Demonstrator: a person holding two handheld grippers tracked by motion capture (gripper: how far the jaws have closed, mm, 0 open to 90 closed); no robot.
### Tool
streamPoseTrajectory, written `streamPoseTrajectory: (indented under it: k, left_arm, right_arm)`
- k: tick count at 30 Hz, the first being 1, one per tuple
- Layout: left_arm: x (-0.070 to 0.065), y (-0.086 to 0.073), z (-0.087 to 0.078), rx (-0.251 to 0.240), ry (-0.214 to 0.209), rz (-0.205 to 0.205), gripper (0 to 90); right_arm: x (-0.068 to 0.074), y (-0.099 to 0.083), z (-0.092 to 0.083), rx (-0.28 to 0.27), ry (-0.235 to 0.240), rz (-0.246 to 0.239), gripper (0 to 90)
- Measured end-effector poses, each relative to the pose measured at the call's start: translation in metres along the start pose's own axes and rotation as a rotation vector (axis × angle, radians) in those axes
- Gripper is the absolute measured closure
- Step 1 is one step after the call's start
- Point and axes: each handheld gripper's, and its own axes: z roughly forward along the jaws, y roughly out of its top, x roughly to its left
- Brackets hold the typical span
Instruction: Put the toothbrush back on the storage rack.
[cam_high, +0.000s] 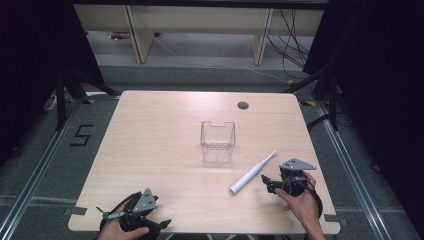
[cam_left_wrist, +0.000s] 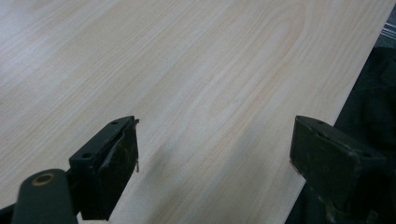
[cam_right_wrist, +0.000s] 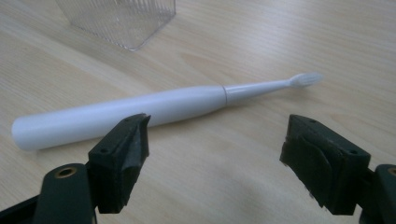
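Right gripper view: the right gripper (cam_right_wrist: 215, 154) stands wide open, holding nothing. Just beyond its jaws a white electric toothbrush (cam_right_wrist: 140, 112) lies flat on the wooden table (cam_right_wrist: 280, 37), thick handle left, thin neck and bristles right. Farther off, a clear plastic container (cam_right_wrist: 121, 18) is cut off by the frame's top.

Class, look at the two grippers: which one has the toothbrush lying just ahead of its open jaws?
The right gripper: the white toothbrush lies on the table just beyond its open jaws. The left gripper faces bare table.
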Motion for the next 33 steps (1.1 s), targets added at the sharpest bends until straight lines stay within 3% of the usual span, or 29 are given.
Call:
streamPoseTrajectory:
  k: [2,3,4,6,7,8,10,15,18,23,25,26,29,33]
  left_arm:
    - [0.001,0.0,0.0,0.008,-0.005,0.0,14.8]
    - [0.001,0.0,0.0,0.008,-0.005,0.0,14.8]
    - [0.001,0.0,0.0,0.004,-0.002,-0.001,14.7]
    - [0.0,0.0,0.0,0.002,-0.001,-0.001,14.8]
    - [0.001,0.0,0.0,0.006,-0.004,0.0,14.8]
    - [0.0,0.0,0.0,0.004,-0.005,-0.005,14.8]
    - [0.0,0.0,0.0,0.001,-0.005,0.0,14.8]
    - [0.001,-0.001,0.0,0.011,-0.009,0.001,14.8]
    - [0.0,0.0,0.001,0.004,-0.004,-0.002,14.8]
    - [0.0,-0.001,0.001,0.006,-0.006,-0.002,14.8]
    - [0.001,-0.001,0.001,0.008,-0.007,-0.002,14.8]
    - [0.001,-0.001,0.001,0.003,-0.005,-0.003,14.8]
    - [0.0,0.0,0.001,-0.001,-0.005,-0.003,14.8]
    - [0.001,0.0,0.002,0.011,-0.011,0.001,14.7]
  right_arm:
    - [0.003,0.003,0.002,-0.013,0.0,-0.003,25.0]
    - [0.006,0.005,0.002,-0.006,0.0,0.02,26.8]
    - [0.004,0.008,0.003,-0.018,0.012,-0.01,28.5]
    - [0.009,0.012,0.005,-0.008,0.015,-0.006,29.7]
    - [0.015,0.014,0.005,0.019,0.03,0.05,31.0]
    - [0.011,0.015,0.007,-0.014,0.023,-0.021,32.6]
    - [0.014,0.019,0.009,-0.019,0.036,-0.04,34.2]
    - [0.022,0.024,0.012,0.002,0.058,-0.01,36.5]
    - [0.027,0.029,0.019,-0.01,0.089,-0.058,38.8]
    - [0.037,0.032,0.024,0.003,0.106,-0.066,43.5]
    - [0.043,0.035,0.028,0.018,0.127,-0.078,47.1]
    - [0.047,0.036,0.033,0.027,0.152,-0.113,50.8]
    - [0.054,0.037,0.035,0.049,0.165,-0.098,56.2]
    - [0.064,0.038,0.038,0.056,0.198,-0.136,65.2]
